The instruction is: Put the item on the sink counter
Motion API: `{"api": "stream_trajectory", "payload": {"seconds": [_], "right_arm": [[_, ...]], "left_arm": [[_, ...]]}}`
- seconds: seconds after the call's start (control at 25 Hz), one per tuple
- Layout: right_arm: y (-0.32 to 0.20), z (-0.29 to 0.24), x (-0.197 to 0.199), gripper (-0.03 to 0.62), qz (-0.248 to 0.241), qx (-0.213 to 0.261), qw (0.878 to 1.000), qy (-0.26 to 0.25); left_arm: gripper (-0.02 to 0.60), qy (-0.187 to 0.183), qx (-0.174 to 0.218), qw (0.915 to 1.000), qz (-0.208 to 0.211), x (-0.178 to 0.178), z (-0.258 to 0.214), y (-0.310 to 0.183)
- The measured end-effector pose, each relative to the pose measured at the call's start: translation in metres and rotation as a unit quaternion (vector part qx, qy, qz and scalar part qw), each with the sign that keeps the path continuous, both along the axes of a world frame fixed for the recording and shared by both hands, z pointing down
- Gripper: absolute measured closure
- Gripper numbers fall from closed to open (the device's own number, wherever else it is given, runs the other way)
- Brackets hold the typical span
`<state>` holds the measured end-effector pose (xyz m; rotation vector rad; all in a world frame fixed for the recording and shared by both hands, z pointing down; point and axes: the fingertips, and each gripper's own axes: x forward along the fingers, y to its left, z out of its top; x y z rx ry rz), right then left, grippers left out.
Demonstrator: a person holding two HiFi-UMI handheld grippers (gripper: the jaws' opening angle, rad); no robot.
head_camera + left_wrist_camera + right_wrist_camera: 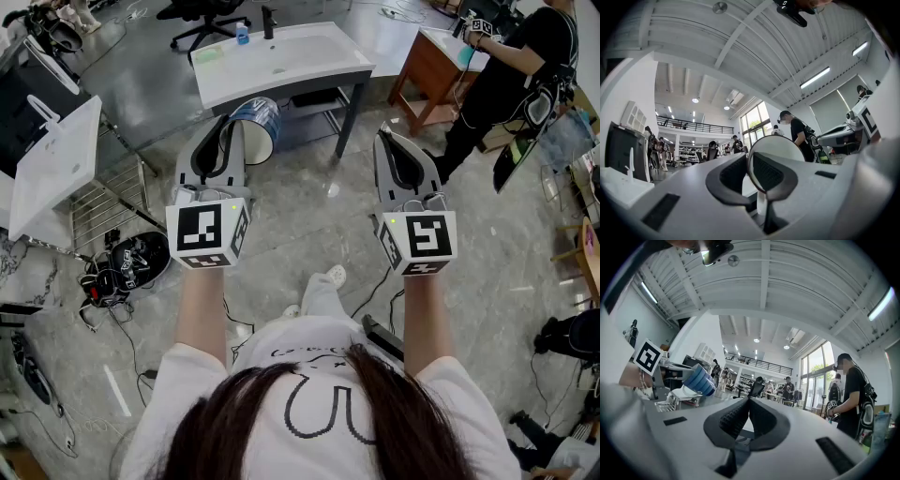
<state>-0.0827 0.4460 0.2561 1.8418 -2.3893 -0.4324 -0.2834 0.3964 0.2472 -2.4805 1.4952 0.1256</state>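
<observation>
Blue-striped and white, one bowl (258,120) hangs in front of the single white sink counter (309,70), not on it, its wall pinched by the left gripper (227,124). The right gripper (391,139) has its jaws pressed together on nothing. Three small things stand on the counter (green item (208,54), blue item (242,36), dark tap (268,21)), all hard to make out.

Daylight is pouring through tall windows (754,123), strip lights (814,78) are glowing (white beams overhead), cables (112,281) are sprawling across the floor (300,225).
</observation>
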Motion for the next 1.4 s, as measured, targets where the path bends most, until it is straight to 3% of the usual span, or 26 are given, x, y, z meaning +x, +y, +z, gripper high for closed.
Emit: {"api": "stream_trajectory", "payload": {"seconds": [0.36,0.64,1.08,1.4], "right_arm": [[-0.032,-0.004,0.000,0.566,-0.005,0.002,1.000,0.000],[-0.085,0.004,0.018,0.566,-0.013,0.005,1.000,-0.011],[-0.215,-0.009,0.080,0.566,-0.026,0.010,1.000,-0.003],[-0.278,-0.007,0.121,0.565,-0.042,0.008,0.999,-0.009]], "left_arm": [[0.529,-0.008,0.009,0.9999,-0.002,0.003,-0.006,-0.029],[0.529,-0.008,0.009,0.9999,-0.008,0.020,-0.002,-0.082],[0.529,-0.015,0.011,0.9994,-0.029,0.080,-0.013,-0.204],[0.529,-0.014,0.012,0.9987,-0.047,0.117,-0.011,-0.258]]}}
